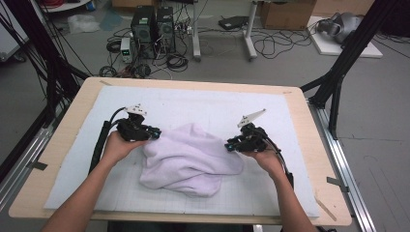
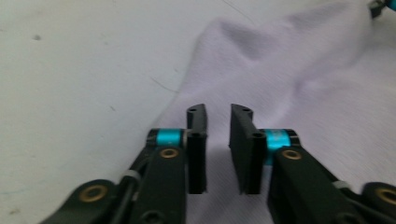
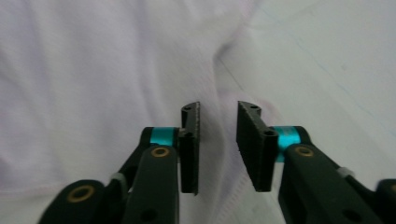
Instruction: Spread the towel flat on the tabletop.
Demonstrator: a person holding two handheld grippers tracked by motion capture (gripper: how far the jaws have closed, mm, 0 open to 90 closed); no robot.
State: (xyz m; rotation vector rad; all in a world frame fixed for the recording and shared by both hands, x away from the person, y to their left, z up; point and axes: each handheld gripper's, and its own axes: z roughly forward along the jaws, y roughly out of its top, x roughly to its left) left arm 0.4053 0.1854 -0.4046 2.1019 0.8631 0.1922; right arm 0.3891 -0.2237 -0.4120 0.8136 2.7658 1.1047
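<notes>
Forearms come in from the bottom of the high view, each hand steering one tool toward a crumpled white towel [image 1: 191,159] heaped in the middle of the frame on a white gridded mat [image 1: 203,104] that covers the wooden worktop [image 1: 67,121]. Left hand-held gripper [image 1: 155,133] sits right at the towel's upper-left edge, right hand-held gripper [image 1: 230,144] at its right edge, so they bracket the pile from both sides. Floor beyond is a mess of cables and a couple of computer towers [image 1: 153,25] at the upper left.

Left gripper view: the left hand-held gripper [image 2: 218,140] has its jaws parted by a narrow gap, nothing pinched between them, with towel [image 2: 299,93] running from under the jaws to the upper right and bare mat [image 2: 84,70] on the left.

Right gripper view: same deal, the right hand-held gripper [image 3: 218,140] is slightly apart and empty, hovering over a fold in the towel [image 3: 93,79], mat [image 3: 336,60] in the upper right.

My guess is the step is grabbing two edges to spread the thing out. To do it well I'd drop each lower jaw under a single layer at the hem, not a bunched wad, close firmly, then lift and pull apart evenly so it doesn't twist.
</notes>
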